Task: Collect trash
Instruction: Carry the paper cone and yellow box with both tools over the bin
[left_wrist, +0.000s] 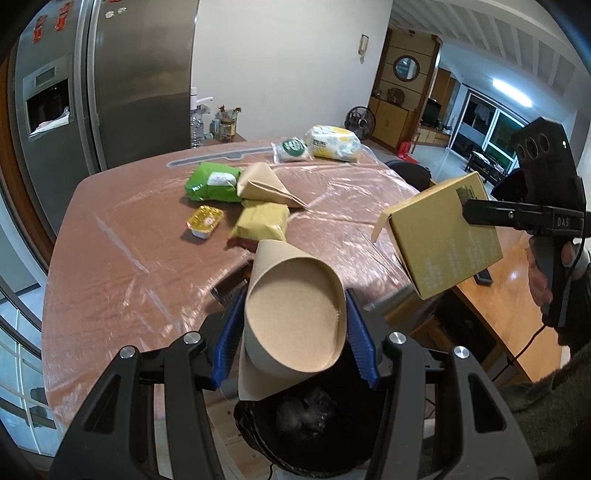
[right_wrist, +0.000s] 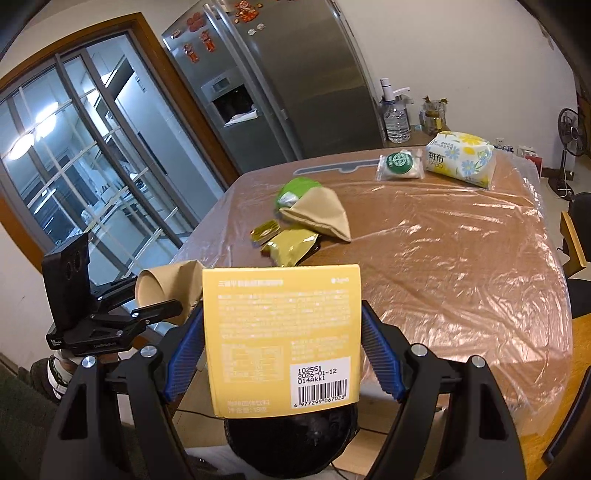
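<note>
My left gripper (left_wrist: 293, 332) is shut on a brown paper cone cup (left_wrist: 295, 314), held over a black bin (left_wrist: 299, 435) lined with a dark bag below the table edge. My right gripper (right_wrist: 282, 350) is shut on a yellow cardboard box (right_wrist: 282, 339), also above the black bin (right_wrist: 291, 439). Each gripper shows in the other's view: the right gripper (left_wrist: 469, 214) with the box (left_wrist: 443, 236), the left gripper (right_wrist: 162, 310) with the cone cup (right_wrist: 166, 286). Still on the table lie a second paper cone (left_wrist: 266, 184), a green pack (left_wrist: 212, 181), a gold wrapper (left_wrist: 262, 219) and a small sauce cup (left_wrist: 205, 221).
The table (left_wrist: 122, 258) wears a clear plastic sheet. A tissue pack (left_wrist: 334, 142) and a round green-labelled packet (left_wrist: 293, 147) sit at its far side. A steel fridge (left_wrist: 122, 74) stands behind, with a water bottle (left_wrist: 197, 125) and jars beside it. A wooden bench (left_wrist: 509, 295) runs on the right.
</note>
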